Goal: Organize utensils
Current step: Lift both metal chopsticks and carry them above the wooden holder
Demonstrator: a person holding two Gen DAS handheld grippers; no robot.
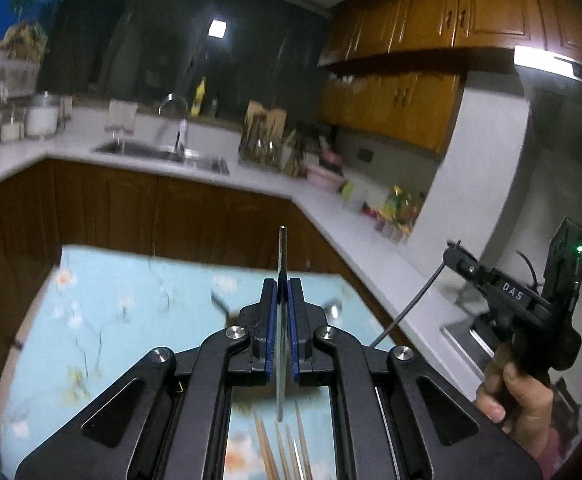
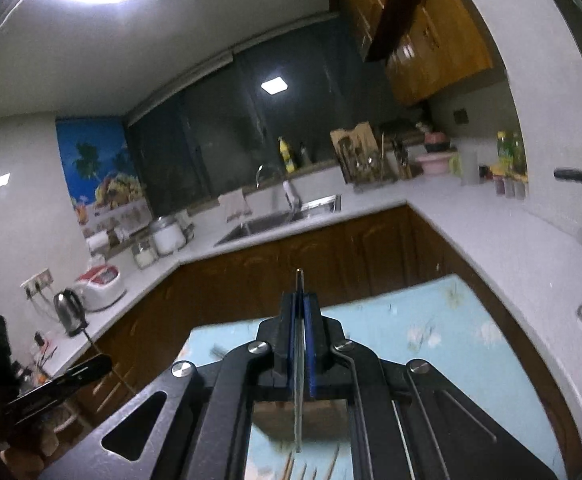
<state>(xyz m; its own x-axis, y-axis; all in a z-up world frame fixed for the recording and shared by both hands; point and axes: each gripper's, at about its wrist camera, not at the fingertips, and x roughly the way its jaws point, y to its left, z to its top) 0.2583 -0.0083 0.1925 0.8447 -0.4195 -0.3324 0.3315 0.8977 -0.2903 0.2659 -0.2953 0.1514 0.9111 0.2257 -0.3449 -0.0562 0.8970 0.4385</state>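
Currently both grippers are clear of the table, each carrying one piece. My left gripper (image 1: 283, 292), low centre of the left wrist view, has its blue pads clenched on a thin metal utensil (image 1: 282, 256); the shaft runs straight through the jaws, one end poking out ahead, the other hanging down behind them. Which kind of utensil it is, I cannot tell: only a narrow edge shows. My right gripper (image 2: 300, 308), low centre of its own view, is likewise clamped on a second slim metal utensil (image 2: 299, 280), held the same way. In the left view the right gripper also shows at the right edge, held in a hand (image 1: 527, 396), with a thin dark rod trailing from it. Below both, the table with the pale blue floral cloth (image 1: 111, 300) fills the lower frame. Several wooden chopsticks (image 1: 269, 448) lie on it at the bottom edge, with blurred items nearer mid-table that I cannot identify. A utensil rack (image 1: 261, 136) stands on the counter beside the sink (image 1: 163, 152), upper centre, well apart from the table. My read: early to mid task. Two pieces lifted, neither yet placed; the chopsticks and other pieces remain to sort.
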